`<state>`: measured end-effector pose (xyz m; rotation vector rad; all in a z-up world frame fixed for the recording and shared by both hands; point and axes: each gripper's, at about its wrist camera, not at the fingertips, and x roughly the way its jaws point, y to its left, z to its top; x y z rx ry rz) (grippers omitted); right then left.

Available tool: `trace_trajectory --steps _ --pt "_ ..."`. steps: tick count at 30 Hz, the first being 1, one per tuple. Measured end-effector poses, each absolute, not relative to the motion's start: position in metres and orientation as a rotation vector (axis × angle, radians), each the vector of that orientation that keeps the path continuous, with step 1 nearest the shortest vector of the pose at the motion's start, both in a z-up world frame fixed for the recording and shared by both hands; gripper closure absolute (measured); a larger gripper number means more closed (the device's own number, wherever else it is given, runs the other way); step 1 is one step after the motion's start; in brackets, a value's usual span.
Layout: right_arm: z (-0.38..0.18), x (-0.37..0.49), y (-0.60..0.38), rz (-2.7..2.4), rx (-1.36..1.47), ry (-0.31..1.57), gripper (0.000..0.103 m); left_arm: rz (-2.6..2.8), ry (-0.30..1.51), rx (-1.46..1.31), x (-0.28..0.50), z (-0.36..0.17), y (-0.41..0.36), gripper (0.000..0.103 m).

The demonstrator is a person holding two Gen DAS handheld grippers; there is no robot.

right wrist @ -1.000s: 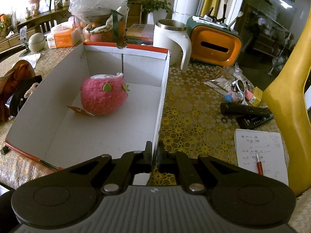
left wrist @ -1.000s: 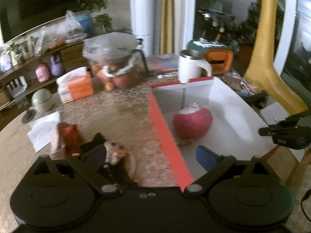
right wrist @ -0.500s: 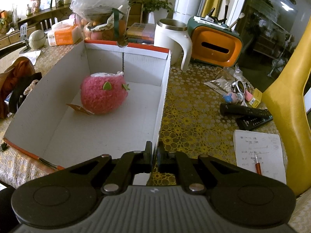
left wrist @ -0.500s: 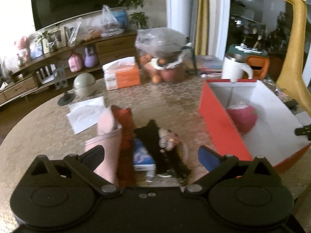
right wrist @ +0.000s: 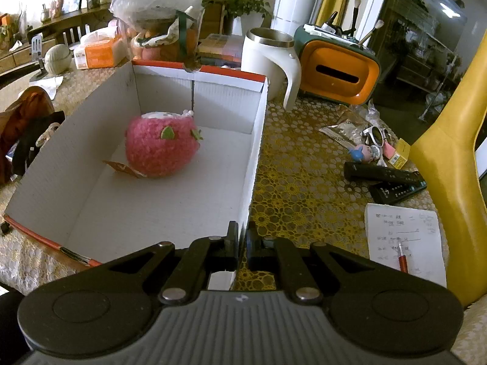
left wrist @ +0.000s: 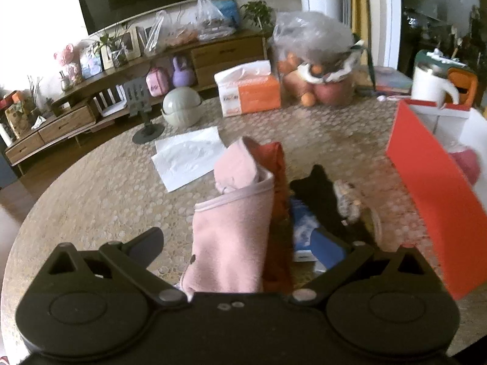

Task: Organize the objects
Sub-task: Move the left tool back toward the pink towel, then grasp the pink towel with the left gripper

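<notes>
I am holding my left gripper (left wrist: 237, 245) spread wide over the pile of loose things, with nothing between its fingers. Straight ahead of it and nearest is the pink cloth (left wrist: 234, 237), whose long axis is running away from me along the gripper's own line, so the open fingers are already straddling its near end. I judge that a short push forward and a squeeze is all the next move is asking for. Tight against the cloth's right edge are lying an orange cloth (left wrist: 278, 182), a small blue-and-white packet (left wrist: 301, 228) and something black (left wrist: 322, 194); I cannot tell what that is.

My right gripper (right wrist: 242, 245) is clamping the near right wall of the box (right wrist: 255, 158), fingers closed on either side of the cardboard, steadying it. The left gripper is plainly the one nearer the pile, which is sitting just beside the box's left wall.

Inside the box a pink plush strawberry (right wrist: 161, 146) is resting toward the far end, and the floor around it is bare.

Farther back, the tissue box (left wrist: 248, 88) and the bag of fruit (left wrist: 316, 60) are standing well apart from the work.
</notes>
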<state>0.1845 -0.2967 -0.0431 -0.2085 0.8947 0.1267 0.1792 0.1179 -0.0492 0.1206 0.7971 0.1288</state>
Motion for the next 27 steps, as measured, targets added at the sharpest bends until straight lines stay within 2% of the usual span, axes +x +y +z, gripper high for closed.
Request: trace_trajectory --steps 18,22,27 --pt "-0.042 0.186 -0.295 0.117 -0.229 0.9 0.098 0.175 0.834 0.143 0.218 -0.085 0.13 0.002" --pt "-0.041 0.186 -0.295 0.117 -0.23 0.9 0.098 0.182 0.847 0.128 0.22 -0.089 0.136 0.007" --pt "-0.041 0.186 -0.295 0.117 -0.229 0.9 0.098 0.174 0.852 0.081 0.219 -0.088 0.144 0.022"
